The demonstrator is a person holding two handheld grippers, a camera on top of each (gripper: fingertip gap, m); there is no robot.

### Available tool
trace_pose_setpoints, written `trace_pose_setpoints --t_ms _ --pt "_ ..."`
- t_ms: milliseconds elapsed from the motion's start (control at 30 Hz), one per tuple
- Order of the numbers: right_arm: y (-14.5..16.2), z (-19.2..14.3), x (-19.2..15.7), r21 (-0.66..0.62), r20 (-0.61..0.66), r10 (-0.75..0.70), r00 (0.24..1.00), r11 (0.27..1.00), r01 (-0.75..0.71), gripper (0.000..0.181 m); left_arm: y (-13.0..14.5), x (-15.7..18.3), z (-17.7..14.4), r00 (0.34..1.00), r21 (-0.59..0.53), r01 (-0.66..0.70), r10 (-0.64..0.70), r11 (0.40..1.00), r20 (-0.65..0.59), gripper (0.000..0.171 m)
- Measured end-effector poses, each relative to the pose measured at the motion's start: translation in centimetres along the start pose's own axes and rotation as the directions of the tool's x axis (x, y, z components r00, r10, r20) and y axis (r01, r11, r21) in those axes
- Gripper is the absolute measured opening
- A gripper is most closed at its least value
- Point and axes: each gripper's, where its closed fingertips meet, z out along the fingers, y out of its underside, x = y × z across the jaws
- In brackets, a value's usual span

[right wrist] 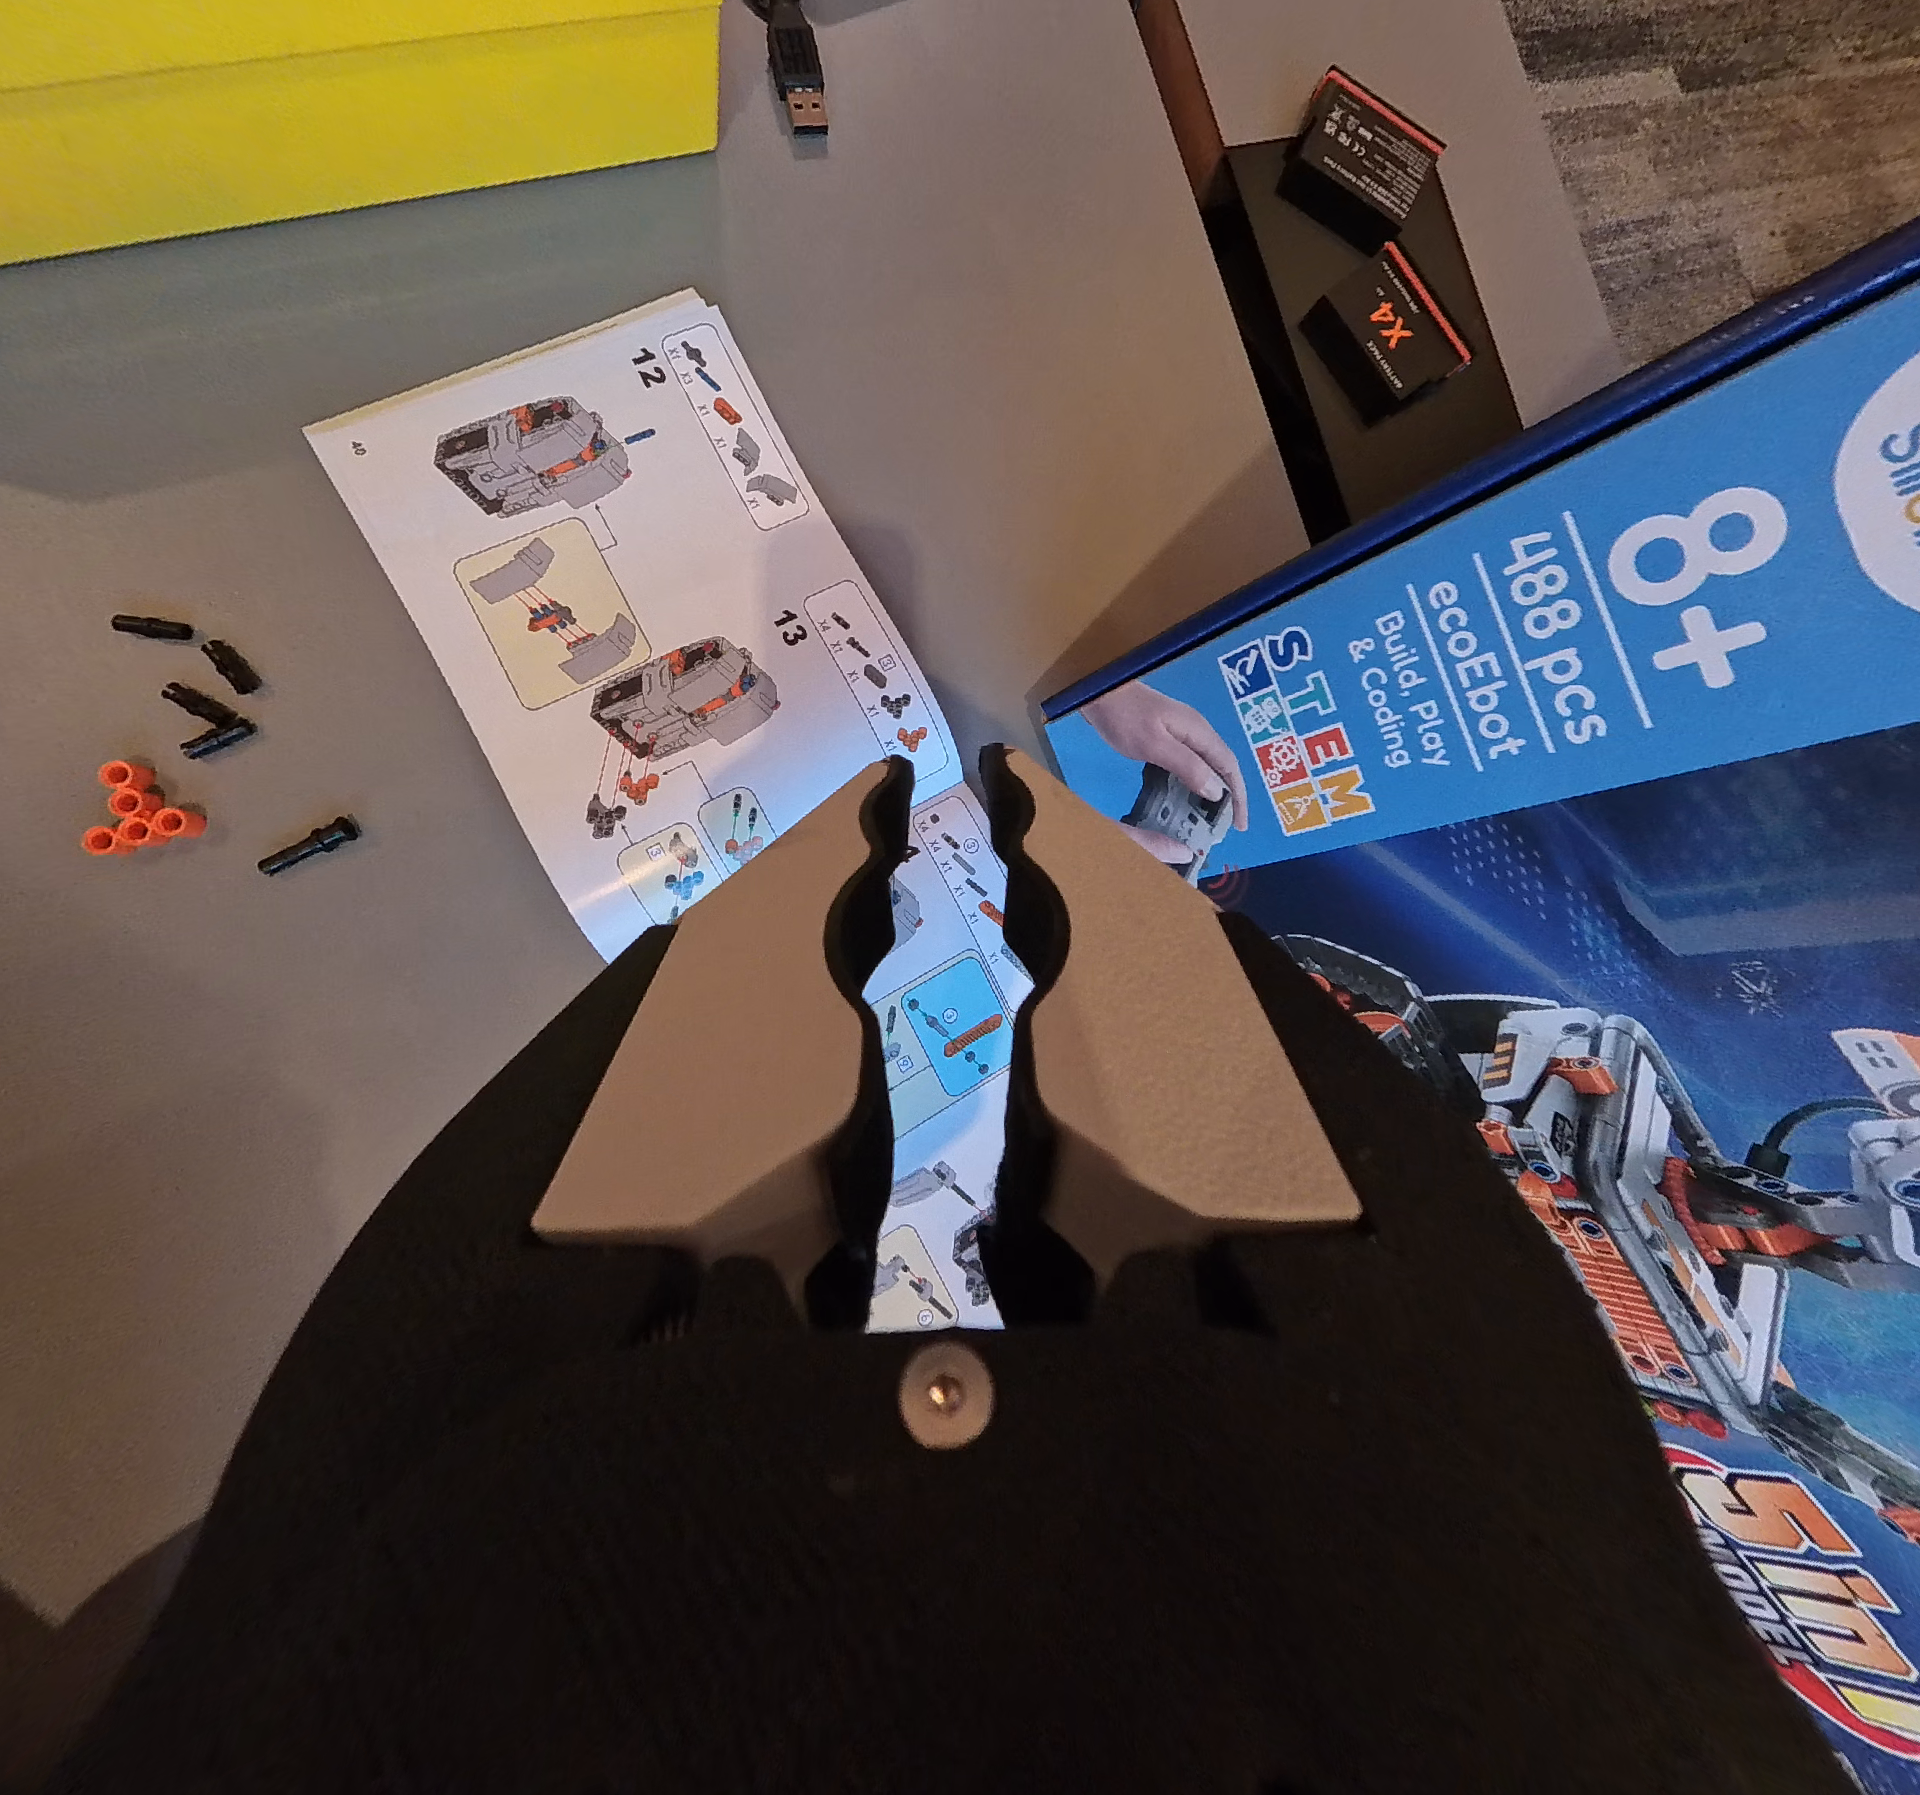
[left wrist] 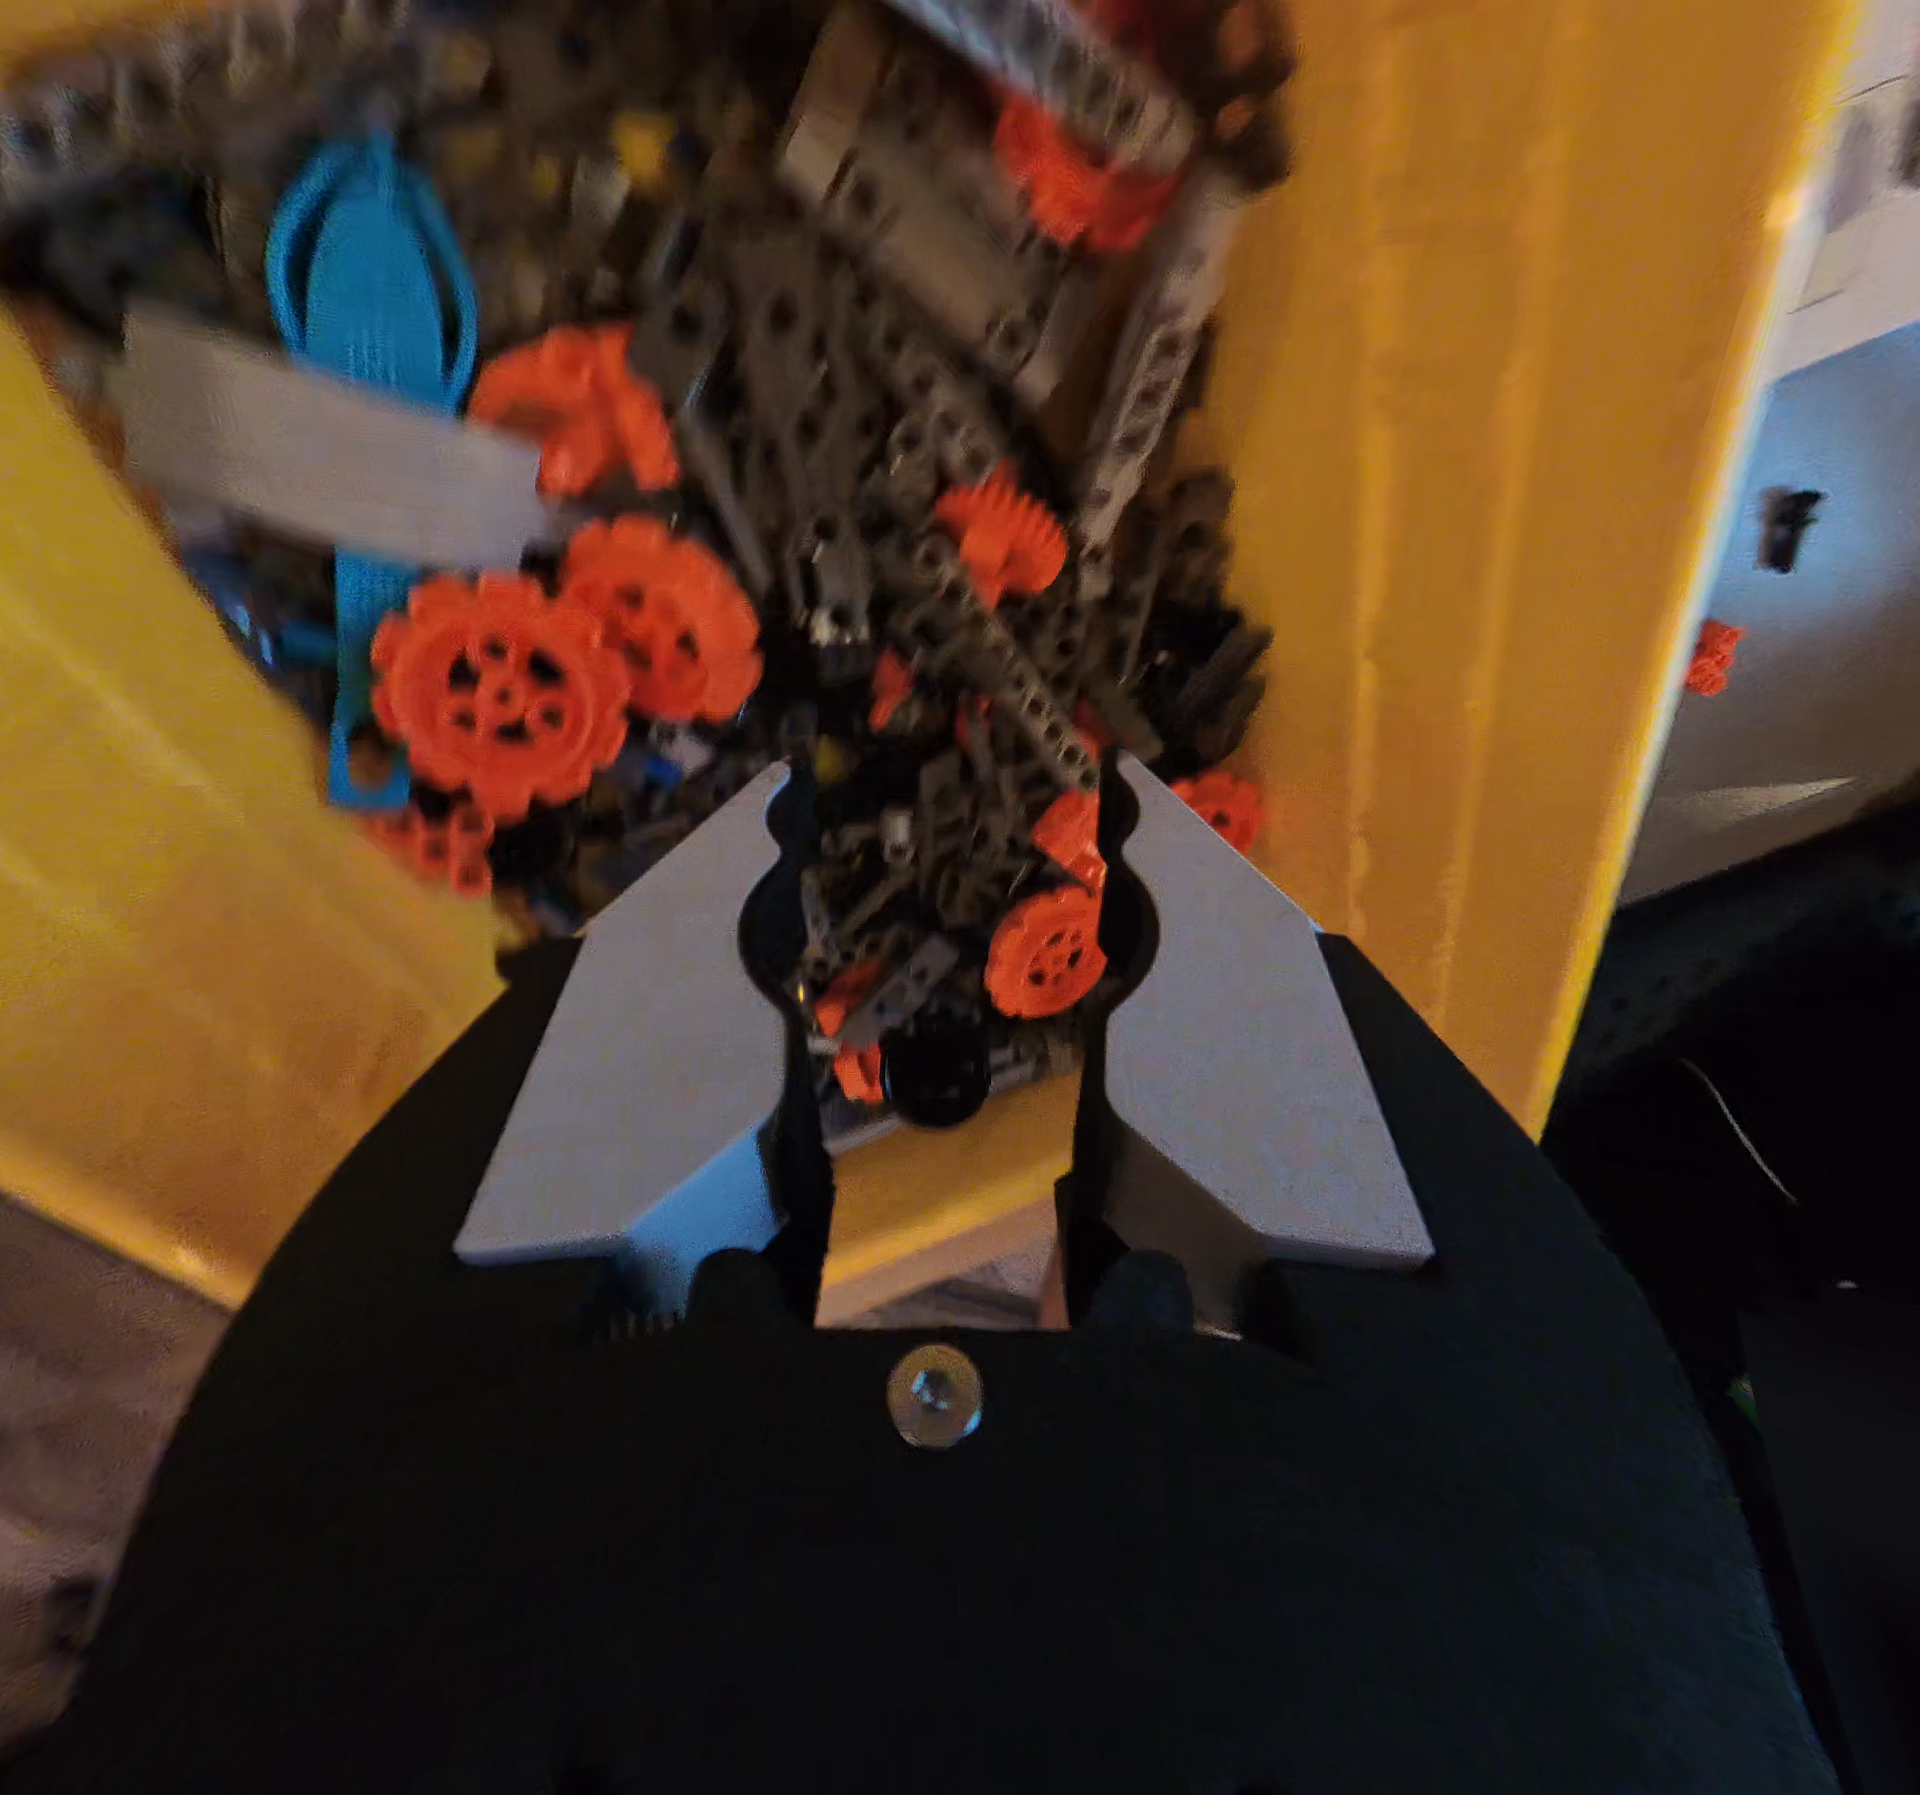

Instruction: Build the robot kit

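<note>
Yellow bin (left wrist: 1382, 395) walls surround our left gripper (left wrist: 951, 769), jaws wide and empty over jumbled parts and orange gears (left wrist: 499, 691). Our right gripper (right wrist: 948, 758), narrowly parted, empty, hovers above the instruction booklet (right wrist: 623, 602), blue box (right wrist: 1558, 706) just right, black pins (right wrist: 208, 696) left.

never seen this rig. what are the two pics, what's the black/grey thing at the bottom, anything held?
There is no robot arm: a person holds one two-finger gripper in each hand, and a wide-angle camera on each looks forward along its jaws.

Left wrist view: the left gripper, jaws wide apart and empty, points into a yellow bin full of building parts, mostly grey beams with orange gears. The picture is motion-blurred.

Right wrist view: the right gripper, jaws nearly together with a narrow gap and nothing between them, is over an open instruction booklet on a grey table. Left of it lie loose black pins and orange connectors; right of it, a blue kit box.
</note>
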Motion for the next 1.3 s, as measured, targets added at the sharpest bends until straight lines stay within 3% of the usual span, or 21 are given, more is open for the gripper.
trace_pose_setpoints --t_ms 133,300,433,667,800,833,867,967,1233,1300 --pt "0.0 0.0 0.0 -0.002 0.000 -0.002 1.000 1.000 0.002 0.014 3.3 -2.4 -0.1 0.987 -0.070 0.157 -0.153 0.985 0.057 0.049" --pt "0.1 0.1 -0.1 -0.008 0.001 -0.006 1.000 1.000 0.006 0.014 5.6 -3.4 0.7 0.967 -0.156 0.256 -0.254 0.954 0.034 0.047" --pt "0.2 0.2 -0.2 -0.015 0.004 -0.011 1.000 1.000 0.011 0.014 5.9 -3.7 1.3 0.964 -0.194 0.267 -0.264 0.944 0.041 0.046" --pt "0.3 0.1 -0.1 -0.015 0.003 -0.009 1.000 1.000 0.009 0.014 6.0 -3.3 3.1 0.980 -0.311 0.198 -0.199 0.930 0.029 0.031" --pt "0.3 0.1 -0.1 -0.013 0.004 -0.009 1.000 1.000 0.009 0.014 5.8 -3.3 3.1 0.986 -0.307 0.165 -0.165 0.937 0.027 0.027" --pt "0.3 0.2 -0.1 -0.016 0.004 -0.010 1.000 1.000 0.010 0.014 5.6 -3.7 3.1 0.989 -0.295 0.145 -0.136 0.944 0.051 0.014" --pt "0.3 0.2 -0.2 -0.019 0.005 -0.012 1.000 1.000 0.012 0.014 5.5 -4.0 3.1 0.991 -0.299 0.130 -0.116 0.946 0.064 0.013" --pt "0.4 0.3 -0.3 -0.028 0.008 -0.020 1.000 0.999 0.020 0.014 5.2 -4.1 3.1 0.991 -0.304 0.127 -0.111 0.944 0.068 0.013" --pt "0.4 0.4 -0.3 -0.031 0.007 -0.024 1.000 0.999 0.024 0.014 2.3 -4.9 2.7 0.994 -0.179 0.101 -0.090 0.979 0.068 0.012" --pt "0.4 0.4 -0.4 -0.033 0.009 -0.025 1.000 0.999 0.025 0.014 2.6 -3.9 2.7 0.991 -0.172 0.137 -0.134 0.976 0.029 0.024"
